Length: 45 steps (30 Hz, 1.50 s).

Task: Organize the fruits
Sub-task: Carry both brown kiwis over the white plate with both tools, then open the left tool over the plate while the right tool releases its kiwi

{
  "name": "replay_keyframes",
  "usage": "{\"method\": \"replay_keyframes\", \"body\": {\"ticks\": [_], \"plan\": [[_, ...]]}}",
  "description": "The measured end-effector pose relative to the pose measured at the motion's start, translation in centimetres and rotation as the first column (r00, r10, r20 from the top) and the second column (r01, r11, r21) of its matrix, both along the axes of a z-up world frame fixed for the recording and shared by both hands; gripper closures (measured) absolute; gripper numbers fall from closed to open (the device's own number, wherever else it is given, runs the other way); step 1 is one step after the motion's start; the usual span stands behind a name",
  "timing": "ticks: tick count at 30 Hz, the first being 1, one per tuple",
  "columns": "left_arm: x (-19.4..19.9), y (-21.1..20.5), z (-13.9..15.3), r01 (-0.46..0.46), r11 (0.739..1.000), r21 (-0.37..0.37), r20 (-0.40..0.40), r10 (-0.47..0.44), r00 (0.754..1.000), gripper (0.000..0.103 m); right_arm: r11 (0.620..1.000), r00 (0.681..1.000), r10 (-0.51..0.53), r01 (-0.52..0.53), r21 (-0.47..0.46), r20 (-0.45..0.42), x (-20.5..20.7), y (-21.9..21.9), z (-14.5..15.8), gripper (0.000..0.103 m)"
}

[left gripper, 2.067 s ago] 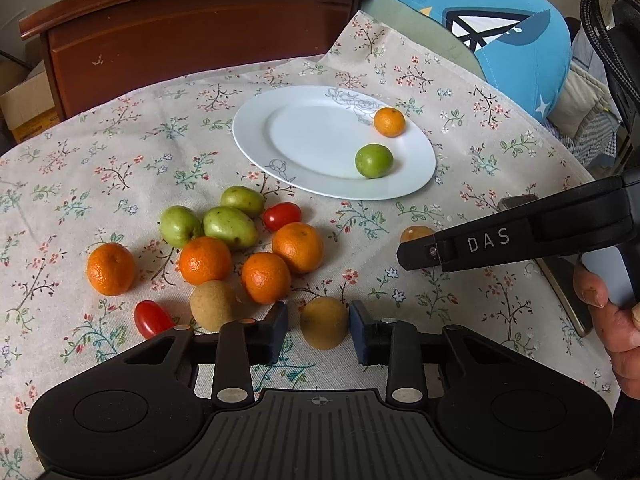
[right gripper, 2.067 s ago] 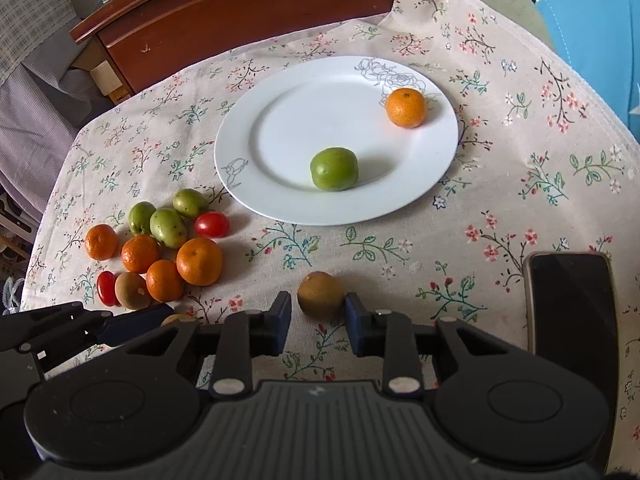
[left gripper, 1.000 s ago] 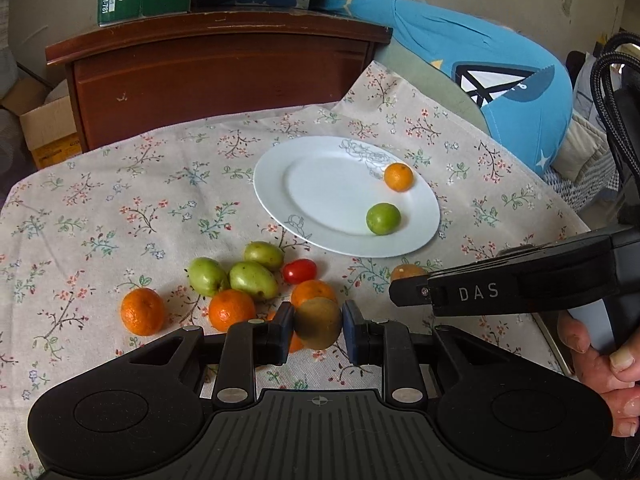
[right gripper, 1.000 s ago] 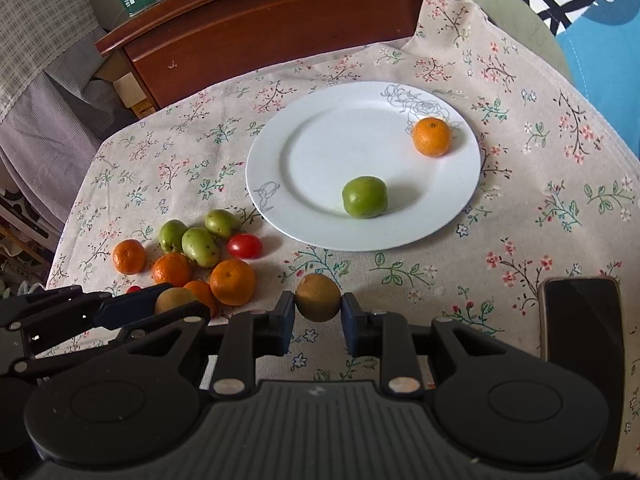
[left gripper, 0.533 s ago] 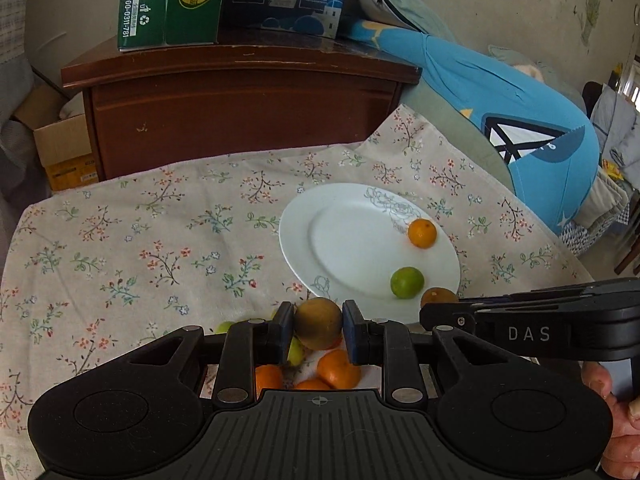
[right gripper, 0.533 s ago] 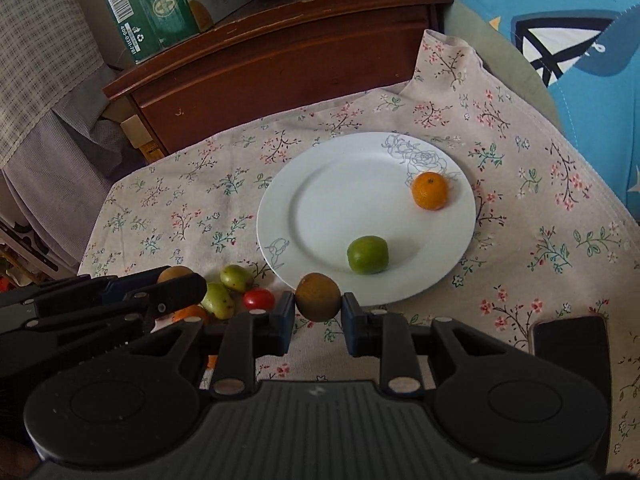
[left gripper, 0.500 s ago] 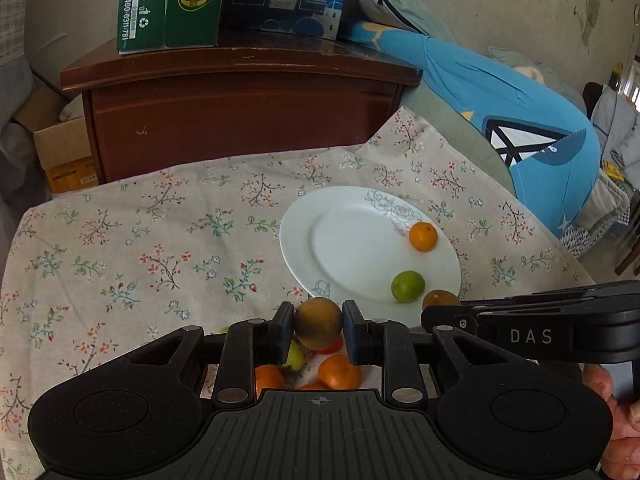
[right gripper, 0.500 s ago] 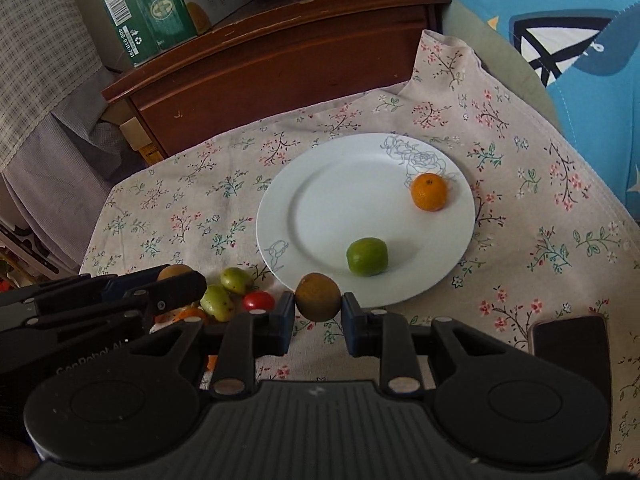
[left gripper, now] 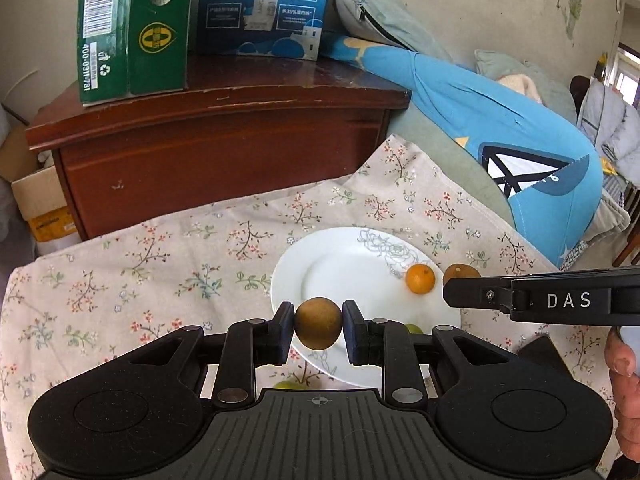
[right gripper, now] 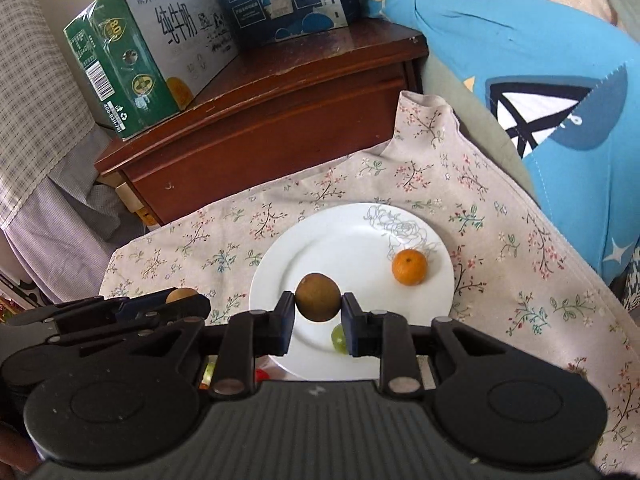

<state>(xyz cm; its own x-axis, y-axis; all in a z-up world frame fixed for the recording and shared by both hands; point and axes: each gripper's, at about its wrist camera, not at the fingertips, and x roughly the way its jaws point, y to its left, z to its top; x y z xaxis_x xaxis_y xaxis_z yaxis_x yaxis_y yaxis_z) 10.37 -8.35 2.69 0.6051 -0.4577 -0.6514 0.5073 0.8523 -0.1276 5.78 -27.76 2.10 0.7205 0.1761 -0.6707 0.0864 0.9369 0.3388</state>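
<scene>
My left gripper (left gripper: pixel 318 330) is shut on a brown kiwi (left gripper: pixel 318 322), held in the air over the near rim of the white plate (left gripper: pixel 344 264). My right gripper (right gripper: pixel 318 312) is shut on a second brown kiwi (right gripper: pixel 318 297), also above the plate (right gripper: pixel 344 248). On the plate lie an orange (right gripper: pixel 409 267) and a green fruit (right gripper: pixel 338 338), the latter half hidden behind my right fingers. In the left wrist view the right gripper (left gripper: pixel 460 286) reaches in from the right with its kiwi (left gripper: pixel 460 272). The left gripper (right gripper: pixel 188 300) shows at the left of the right wrist view.
A floral cloth (left gripper: pixel 140 280) covers the table. Behind it stands a dark wooden cabinet (left gripper: pixel 224 140) with a green carton (left gripper: pixel 132 28) and a blue carton (left gripper: pixel 264 4). A blue cushion (left gripper: pixel 500 128) lies to the right. A dark phone (left gripper: pixel 540 354) rests near the right edge.
Both grippers closed on kiwis lying on the cloth, lifted them and carried them toward the plate. The pile of loose fruit has slipped out of sight under the grippers.
</scene>
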Motion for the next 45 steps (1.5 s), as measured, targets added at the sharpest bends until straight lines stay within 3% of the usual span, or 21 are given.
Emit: {"method": "replay_keyframes", "body": {"ticks": [17, 33, 42, 45], "plan": [[4.2, -1.3, -3.2, 0.003, 1.000, 0.012, -0.061, -0.002, 0.998, 0.080, 0.998, 0.996, -0.052, 0.053, 0.016, -0.072, 3.6, -1.7, -3.8, 0.078], [4.4, -3.1, -4.4, 0.039, 0.999, 0.015, -0.068, -0.038, 0.997, 0.076, 0.995, 0.990, -0.089, 0.094, 0.041, -0.106, 4.6, -1.8, -5.8, 0.075], [3.9, -1.8, -2.3, -0.007, 1.000, 0.027, -0.005, 0.007, 1.000, 0.040, 0.990, 0.990, -0.116, 0.122, 0.066, -0.082, 4.2, -2.4, -5.2, 0.070], [3.6, -1.3, -1.6, -0.024, 0.998, 0.063, 0.007, 0.024, 1.000, 0.034, 0.991, 0.991, -0.109, 0.114, 0.069, -0.083, 4.1, -2.3, -5.0, 0.069]]}}
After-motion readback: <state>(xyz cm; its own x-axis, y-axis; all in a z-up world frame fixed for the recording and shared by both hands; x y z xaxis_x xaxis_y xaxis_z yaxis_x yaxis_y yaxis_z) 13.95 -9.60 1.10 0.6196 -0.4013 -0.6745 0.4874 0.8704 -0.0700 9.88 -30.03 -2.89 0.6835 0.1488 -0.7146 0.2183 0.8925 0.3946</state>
